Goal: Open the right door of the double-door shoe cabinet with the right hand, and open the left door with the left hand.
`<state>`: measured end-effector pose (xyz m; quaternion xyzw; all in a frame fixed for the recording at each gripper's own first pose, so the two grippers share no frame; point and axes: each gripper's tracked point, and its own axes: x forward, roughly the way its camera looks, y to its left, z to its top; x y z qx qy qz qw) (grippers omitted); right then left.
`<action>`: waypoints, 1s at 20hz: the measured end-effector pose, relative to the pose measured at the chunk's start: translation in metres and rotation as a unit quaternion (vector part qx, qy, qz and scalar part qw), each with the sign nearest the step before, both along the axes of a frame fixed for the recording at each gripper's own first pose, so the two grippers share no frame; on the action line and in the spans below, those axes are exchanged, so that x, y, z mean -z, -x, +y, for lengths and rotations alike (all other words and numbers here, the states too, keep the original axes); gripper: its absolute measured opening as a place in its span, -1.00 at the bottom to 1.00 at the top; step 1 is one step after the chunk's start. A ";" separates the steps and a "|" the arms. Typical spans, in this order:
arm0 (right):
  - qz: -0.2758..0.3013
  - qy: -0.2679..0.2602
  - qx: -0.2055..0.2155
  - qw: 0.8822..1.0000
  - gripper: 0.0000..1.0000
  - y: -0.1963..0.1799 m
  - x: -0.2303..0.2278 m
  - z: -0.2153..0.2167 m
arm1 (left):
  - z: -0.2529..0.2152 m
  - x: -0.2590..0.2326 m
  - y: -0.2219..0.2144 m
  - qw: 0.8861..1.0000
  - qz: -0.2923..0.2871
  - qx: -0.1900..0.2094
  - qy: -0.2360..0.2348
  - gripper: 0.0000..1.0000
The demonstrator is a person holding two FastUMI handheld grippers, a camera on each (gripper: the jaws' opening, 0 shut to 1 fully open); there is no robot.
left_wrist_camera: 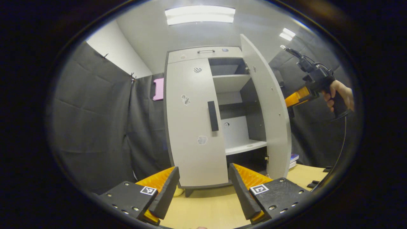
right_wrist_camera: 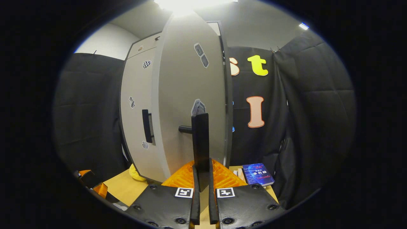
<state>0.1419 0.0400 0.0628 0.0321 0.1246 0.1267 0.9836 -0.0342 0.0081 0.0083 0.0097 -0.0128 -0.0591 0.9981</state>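
Observation:
A pale grey double-door shoe cabinet [left_wrist_camera: 203,52] stands on a wooden table. Its right door [left_wrist_camera: 268,111] is swung wide, showing white shelves [left_wrist_camera: 230,81] inside. The left door [left_wrist_camera: 192,127] is closed, with a black bar handle [left_wrist_camera: 213,116] near its inner edge. My left gripper [left_wrist_camera: 203,187] hangs open in front of the left door, apart from the handle. In the right gripper view, my right gripper [right_wrist_camera: 202,181] is shut on the right door's black handle [right_wrist_camera: 200,143], the door [right_wrist_camera: 190,95] edge-on before it. A hand holds the right gripper [left_wrist_camera: 297,97] behind that door.
Black cloth walls close in on both sides. A blue book [right_wrist_camera: 258,174] lies on the table [left_wrist_camera: 206,206] to the right of the cabinet. A yellow object [right_wrist_camera: 136,173] sits at the cabinet's foot. A pink item [left_wrist_camera: 158,89] hangs on the back wall.

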 end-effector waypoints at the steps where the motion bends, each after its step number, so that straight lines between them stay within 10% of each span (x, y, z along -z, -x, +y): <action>1: -0.002 0.003 0.002 1.000 -0.75 -0.001 0.000 -0.003 | -0.003 0.000 0.000 1.000 0.001 0.002 0.000 0.80; 20: -0.039 0.022 0.056 0.997 -0.90 -0.013 -0.004 -0.034 | -0.023 0.000 -0.009 1.000 0.017 0.009 -0.006 0.80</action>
